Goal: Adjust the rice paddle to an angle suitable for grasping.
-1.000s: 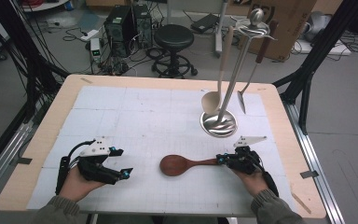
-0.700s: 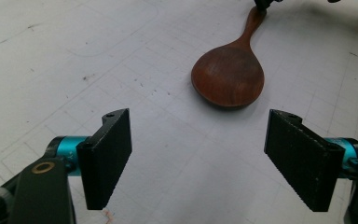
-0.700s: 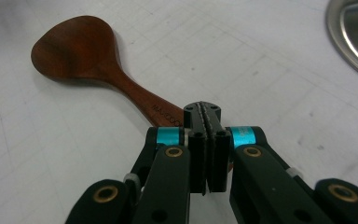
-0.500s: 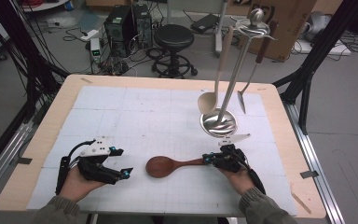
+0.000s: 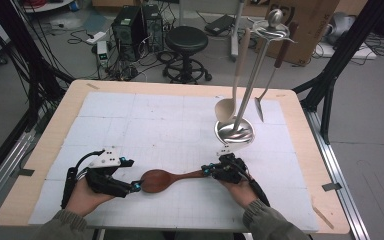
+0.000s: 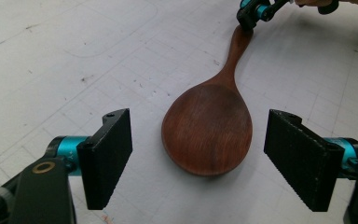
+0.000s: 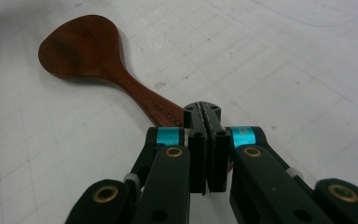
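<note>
We pinch the wooden spoon [image 5: 164, 179] handle with our right gripper [image 5: 208, 171], spoon flat on the white mat [image 5: 145, 125], while our left gripper [image 6: 198, 163] sits wide apart around its bowl.

Spoon [image 7: 102, 56] handle end hidden, probably between right tool [image 7: 207, 114] pads.
</note>
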`<action>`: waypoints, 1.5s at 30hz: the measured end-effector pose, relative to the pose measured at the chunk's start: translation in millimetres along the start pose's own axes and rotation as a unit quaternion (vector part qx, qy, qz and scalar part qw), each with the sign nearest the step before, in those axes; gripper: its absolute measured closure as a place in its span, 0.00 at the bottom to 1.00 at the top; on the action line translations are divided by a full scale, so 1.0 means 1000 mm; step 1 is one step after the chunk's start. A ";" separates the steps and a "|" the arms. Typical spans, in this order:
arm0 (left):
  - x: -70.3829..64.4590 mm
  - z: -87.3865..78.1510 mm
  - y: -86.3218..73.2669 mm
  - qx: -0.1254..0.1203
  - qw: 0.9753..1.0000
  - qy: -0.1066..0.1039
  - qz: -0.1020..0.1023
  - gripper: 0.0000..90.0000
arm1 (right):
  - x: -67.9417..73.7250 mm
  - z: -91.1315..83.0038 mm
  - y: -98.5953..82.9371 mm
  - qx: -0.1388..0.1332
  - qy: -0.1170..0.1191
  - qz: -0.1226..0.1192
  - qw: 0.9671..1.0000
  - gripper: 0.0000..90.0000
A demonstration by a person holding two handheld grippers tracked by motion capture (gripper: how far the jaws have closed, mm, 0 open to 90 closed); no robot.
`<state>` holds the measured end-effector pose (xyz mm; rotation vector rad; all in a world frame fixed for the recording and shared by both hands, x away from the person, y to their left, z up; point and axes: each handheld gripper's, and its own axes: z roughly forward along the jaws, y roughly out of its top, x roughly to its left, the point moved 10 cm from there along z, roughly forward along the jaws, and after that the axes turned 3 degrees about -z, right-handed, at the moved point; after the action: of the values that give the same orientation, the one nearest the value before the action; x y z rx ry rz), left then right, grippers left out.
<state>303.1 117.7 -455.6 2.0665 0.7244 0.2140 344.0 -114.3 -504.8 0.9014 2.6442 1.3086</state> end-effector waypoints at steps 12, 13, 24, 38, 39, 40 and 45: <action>0.000 0.004 0.000 0.003 1.000 -0.001 0.001 0.27 | 0.018 0.022 0.013 -0.001 0.022 -0.011 1.000 0.99; 0.000 0.005 0.000 0.003 1.000 -0.001 0.001 0.27 | 0.018 0.022 0.013 0.000 0.023 -0.011 1.000 0.99; -0.007 0.017 0.006 0.015 1.000 -0.004 0.015 0.30 | 0.014 0.001 0.020 -0.031 0.023 -0.007 0.999 0.90; -0.010 0.051 0.008 0.047 0.998 -0.016 0.030 0.43 | 0.005 -0.030 0.016 -0.055 0.012 -0.019 0.998 0.68; -0.011 0.054 0.008 0.049 0.998 -0.016 0.032 0.44 | 0.004 -0.032 0.015 -0.055 0.012 -0.018 0.998 0.68; -0.011 0.057 0.008 0.052 0.998 -0.017 0.032 0.45 | 0.004 -0.033 0.014 -0.055 0.011 -0.017 0.998 0.67; -0.015 0.071 0.008 0.064 0.997 -0.030 0.043 0.53 | 0.001 -0.034 0.013 -0.059 0.009 -0.014 0.998 0.64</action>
<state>323.2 55.6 -488.3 2.2188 0.6261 0.1561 339.0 -131.3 -473.4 0.8380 2.5507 1.4567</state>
